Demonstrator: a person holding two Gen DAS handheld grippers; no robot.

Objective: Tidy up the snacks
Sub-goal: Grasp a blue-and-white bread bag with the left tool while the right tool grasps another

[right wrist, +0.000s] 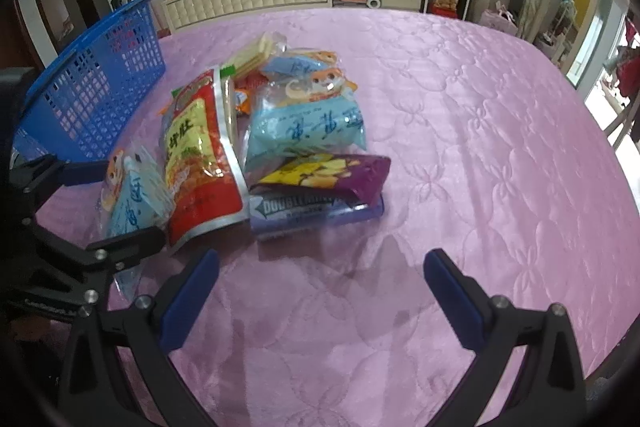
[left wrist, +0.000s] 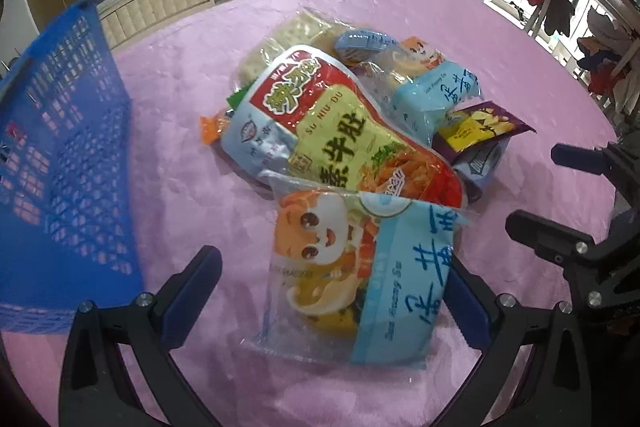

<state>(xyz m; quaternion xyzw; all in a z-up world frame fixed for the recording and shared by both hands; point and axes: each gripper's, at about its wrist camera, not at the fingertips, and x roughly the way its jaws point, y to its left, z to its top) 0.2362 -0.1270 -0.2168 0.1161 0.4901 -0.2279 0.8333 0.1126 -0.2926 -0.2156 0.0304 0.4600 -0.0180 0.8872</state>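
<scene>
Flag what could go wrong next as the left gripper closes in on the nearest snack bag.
1. The left gripper straddles the blue cartoon bag, whose top edge is tucked under the big red pouch; lifting may drag that pouch along.
2. The bag's clear film looks slippery, so a grip on the edge may slide off.
3. The blue basket sits close on the left; a swing toward it could knock its wall.

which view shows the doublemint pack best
The right wrist view: the Doublemint pack lies side-on with its lettering readable, under the purple packet. The left wrist view shows only a small corner behind the pile.
</scene>
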